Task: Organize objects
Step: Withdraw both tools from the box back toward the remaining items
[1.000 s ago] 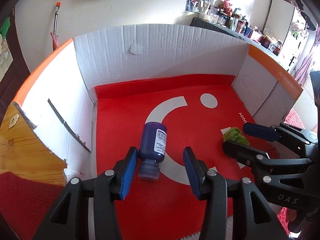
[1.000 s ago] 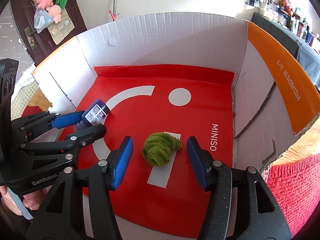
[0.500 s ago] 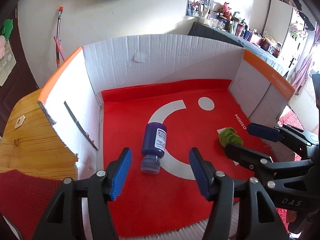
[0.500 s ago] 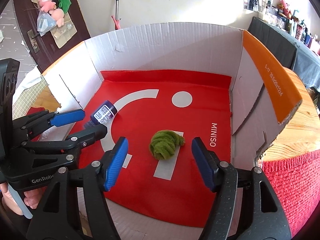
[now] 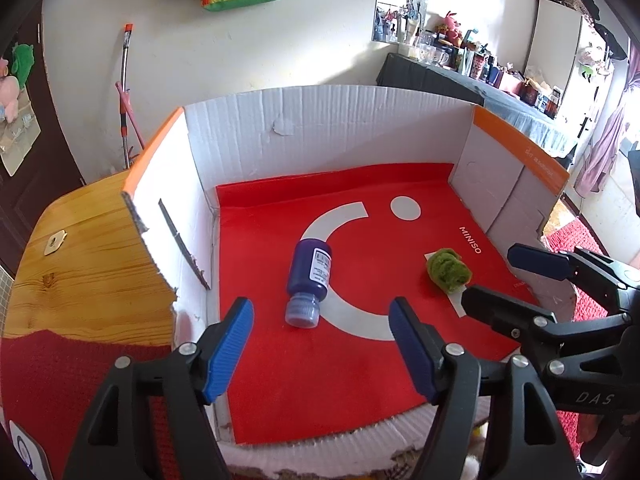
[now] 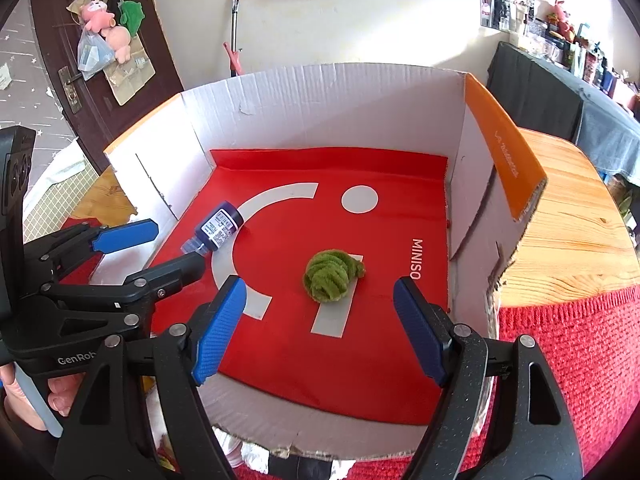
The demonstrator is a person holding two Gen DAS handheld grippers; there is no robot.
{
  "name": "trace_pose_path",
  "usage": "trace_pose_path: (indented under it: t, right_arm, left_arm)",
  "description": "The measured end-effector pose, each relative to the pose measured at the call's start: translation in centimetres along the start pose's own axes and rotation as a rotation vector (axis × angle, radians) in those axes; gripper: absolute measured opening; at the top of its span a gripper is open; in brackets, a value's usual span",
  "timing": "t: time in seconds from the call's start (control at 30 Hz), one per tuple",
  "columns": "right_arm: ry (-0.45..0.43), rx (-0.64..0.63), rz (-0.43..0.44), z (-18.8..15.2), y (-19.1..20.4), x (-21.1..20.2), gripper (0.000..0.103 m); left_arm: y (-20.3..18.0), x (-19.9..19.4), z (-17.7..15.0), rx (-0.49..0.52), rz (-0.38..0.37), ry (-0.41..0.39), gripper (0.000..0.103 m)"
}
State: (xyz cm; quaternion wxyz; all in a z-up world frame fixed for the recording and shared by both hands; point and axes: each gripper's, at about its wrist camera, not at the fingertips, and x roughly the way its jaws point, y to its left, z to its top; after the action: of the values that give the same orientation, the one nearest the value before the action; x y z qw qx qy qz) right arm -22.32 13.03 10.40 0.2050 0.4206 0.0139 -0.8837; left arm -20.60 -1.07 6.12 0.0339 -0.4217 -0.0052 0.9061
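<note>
Both claws stand empty: your left claw (image 5: 320, 344) and right claw (image 6: 320, 322) have just been opening, nothing between the jaws. Inside the cardboard box (image 5: 360, 128), the blue bottle (image 5: 310, 276) lies on its side, likely stiff and prone to rolling; take its body crosswise. Beside it, the green woolly ball (image 6: 330, 276) looks soft and light; pinch its middle. Both claws point steeply down over the box's near edge.

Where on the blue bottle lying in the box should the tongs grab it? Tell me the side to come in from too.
Grip the blue bottle across its round body, above the label, not the narrower cap. It lies on its side on the red mat, cap toward the camera, so bring the open left tongs down from above, one pad on each flank.
</note>
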Motion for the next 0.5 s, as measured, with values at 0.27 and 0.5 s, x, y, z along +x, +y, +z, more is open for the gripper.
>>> trace_pose_path:
  t: [0.27,0.5]
  right_arm:
    - [-0.013,0.001,0.003,-0.7,0.2,-0.8,0.079]
    - [-0.032,0.005,0.002,-1.2,0.4,-1.8,0.082]
  left_arm:
    - [0.1,-1.0,-0.7,-0.012,0.006,-0.008,0.079]
    - [0.2,-1.8,-1.4,-0.012,0.012,-0.019,0.084]
